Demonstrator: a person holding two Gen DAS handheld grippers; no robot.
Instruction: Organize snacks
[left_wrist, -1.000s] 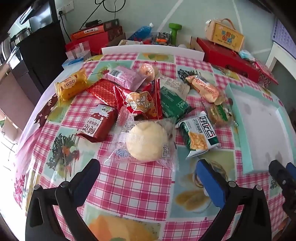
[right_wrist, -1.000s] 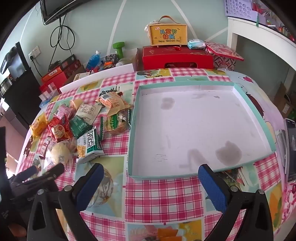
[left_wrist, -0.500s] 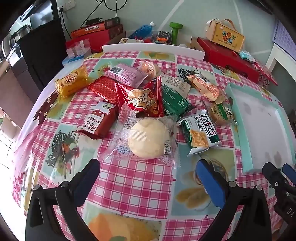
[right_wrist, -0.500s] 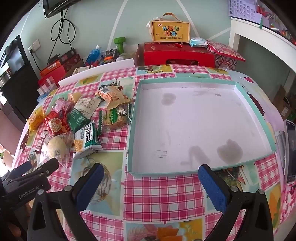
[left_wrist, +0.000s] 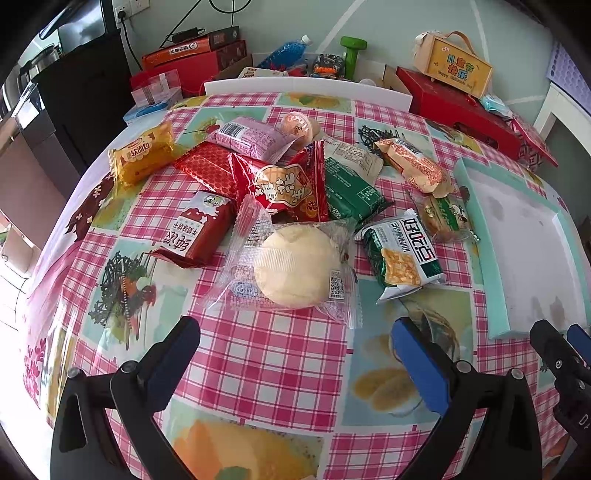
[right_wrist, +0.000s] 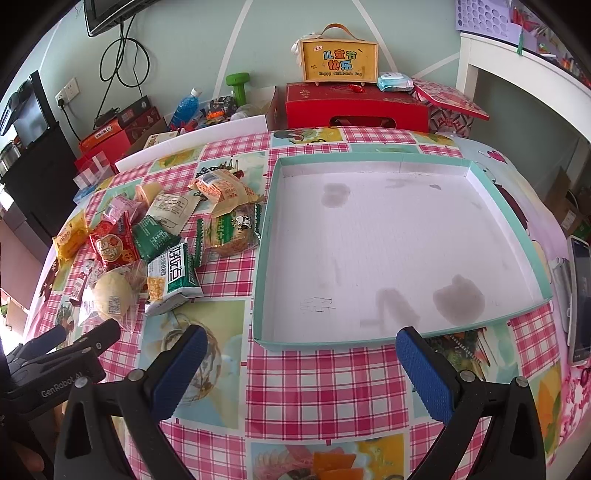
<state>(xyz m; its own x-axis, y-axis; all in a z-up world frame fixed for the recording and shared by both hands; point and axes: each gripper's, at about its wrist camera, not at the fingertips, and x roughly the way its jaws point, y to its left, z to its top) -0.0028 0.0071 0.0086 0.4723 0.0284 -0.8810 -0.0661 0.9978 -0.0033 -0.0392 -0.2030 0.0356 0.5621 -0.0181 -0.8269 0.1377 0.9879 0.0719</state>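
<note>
A pile of packaged snacks lies on the checked tablecloth. Nearest my left gripper (left_wrist: 295, 347) is a round pale bun in clear wrap (left_wrist: 295, 271), with a green-white packet (left_wrist: 402, 254) to its right and a dark red packet (left_wrist: 195, 232) to its left. The left gripper is open and empty, just short of the bun. A shallow white tray with a teal rim (right_wrist: 400, 332) lies empty on the right side. My right gripper (right_wrist: 301, 354) is open and empty at the tray's near edge. The bun (right_wrist: 110, 295) and the green-white packet (right_wrist: 171, 275) also show in the right wrist view.
A phone (right_wrist: 580, 299) lies by the table's right edge. Red gift boxes (right_wrist: 354, 107), a yellow carry box (right_wrist: 338, 61), a bottle and a green dumbbell (right_wrist: 236, 86) stand behind the table. A black cabinet (left_wrist: 74, 110) stands at the left.
My left gripper has moved forward a little toward the bun. My right gripper has edged forward toward the tray. Both stay open.
</note>
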